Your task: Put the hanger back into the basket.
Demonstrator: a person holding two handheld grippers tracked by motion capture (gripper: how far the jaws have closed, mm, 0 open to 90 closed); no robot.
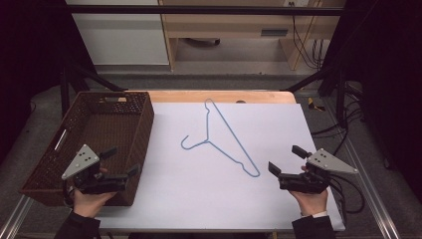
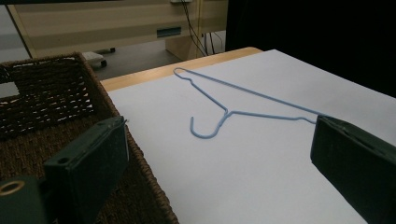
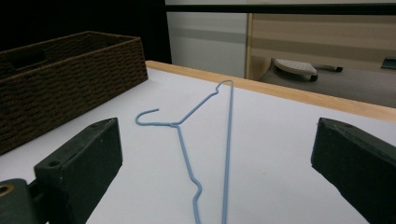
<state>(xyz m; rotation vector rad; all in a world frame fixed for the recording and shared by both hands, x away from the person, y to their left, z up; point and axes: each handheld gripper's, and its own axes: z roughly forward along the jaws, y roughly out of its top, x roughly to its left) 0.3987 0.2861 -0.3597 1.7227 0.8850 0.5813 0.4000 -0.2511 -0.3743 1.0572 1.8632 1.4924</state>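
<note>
A thin blue hanger (image 1: pixel 222 137) lies flat in the middle of the white tabletop (image 1: pixel 199 194). A brown basket (image 1: pixel 50 164) sits at the left edge. The left gripper (image 1: pixel 121 162) is over the basket's near corner, its fingers wide open and holding nothing. The right gripper (image 1: pixel 287 159) is near the hanger's end, fingers wide open too, with nothing in them.

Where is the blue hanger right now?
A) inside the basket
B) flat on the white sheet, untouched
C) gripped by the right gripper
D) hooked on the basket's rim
B: the hanger lies flat on the white sheet, apart from the basket and both open grippers.
</note>
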